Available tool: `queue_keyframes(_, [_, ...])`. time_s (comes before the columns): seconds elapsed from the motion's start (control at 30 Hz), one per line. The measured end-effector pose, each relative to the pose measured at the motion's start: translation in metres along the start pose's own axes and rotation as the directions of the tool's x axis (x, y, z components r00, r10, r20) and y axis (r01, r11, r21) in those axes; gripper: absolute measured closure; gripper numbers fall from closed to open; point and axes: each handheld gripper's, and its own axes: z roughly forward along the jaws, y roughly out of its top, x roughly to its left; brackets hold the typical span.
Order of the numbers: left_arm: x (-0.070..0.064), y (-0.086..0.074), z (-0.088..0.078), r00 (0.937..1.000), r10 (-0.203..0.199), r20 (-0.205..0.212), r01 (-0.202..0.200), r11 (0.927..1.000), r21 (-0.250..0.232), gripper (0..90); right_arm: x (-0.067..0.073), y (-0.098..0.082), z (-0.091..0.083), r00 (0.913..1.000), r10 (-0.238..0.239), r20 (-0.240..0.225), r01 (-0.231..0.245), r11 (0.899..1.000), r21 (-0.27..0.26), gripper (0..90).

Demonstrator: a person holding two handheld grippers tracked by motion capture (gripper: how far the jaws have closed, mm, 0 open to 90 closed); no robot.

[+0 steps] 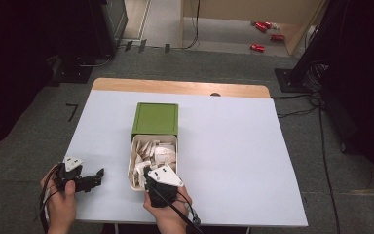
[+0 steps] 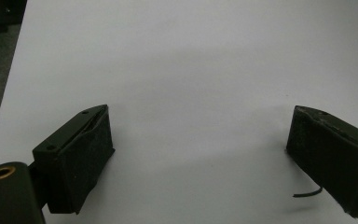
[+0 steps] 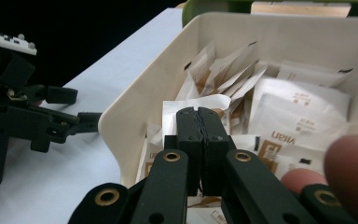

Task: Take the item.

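A green box [image 1: 156, 118] stands mid-table with its white drawer [image 1: 132, 161] pulled out toward me. Several white-and-tan paper packets [image 1: 158, 153] lie in the drawer. My right gripper [image 1: 149, 179] is at the drawer's near end, held by a hand. In the right gripper view its jaws [image 3: 199, 110] are pressed shut inside the drawer [image 3: 140, 93], above the packets [image 3: 298, 107]. One packet [image 3: 214, 100] stands right behind the tips; whether it is pinched is hidden. My left gripper [image 1: 97, 177] rests open over bare table at the front left, nothing between its jaws [image 2: 200, 112].
The white table top [image 1: 233, 156] stretches bare to the right of the drawer; a wooden strip [image 1: 175, 87] marks its far edge. Red objects [image 1: 265, 29] lie on the floor beyond. Black stands and cables [image 1: 311, 83] flank the table.
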Motion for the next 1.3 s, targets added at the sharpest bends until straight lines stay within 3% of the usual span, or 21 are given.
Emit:
queue_keyframes(0.77, [0.0,0.0,0.0,1.0,0.001,0.0,-0.001,1.0,0.0,7.4,-0.021,0.022,-0.018,0.9987,-0.018,0.048,0.02,0.998,-0.054,90.0])
queue_keyframes(1.3, [0.0,0.0,0.0,1.0,0.003,0.0,-0.003,1.0,0.001,7.4,-0.041,0.04,-0.033,0.9966,0.005,0.082,0.003,0.995,-0.095,90.0])
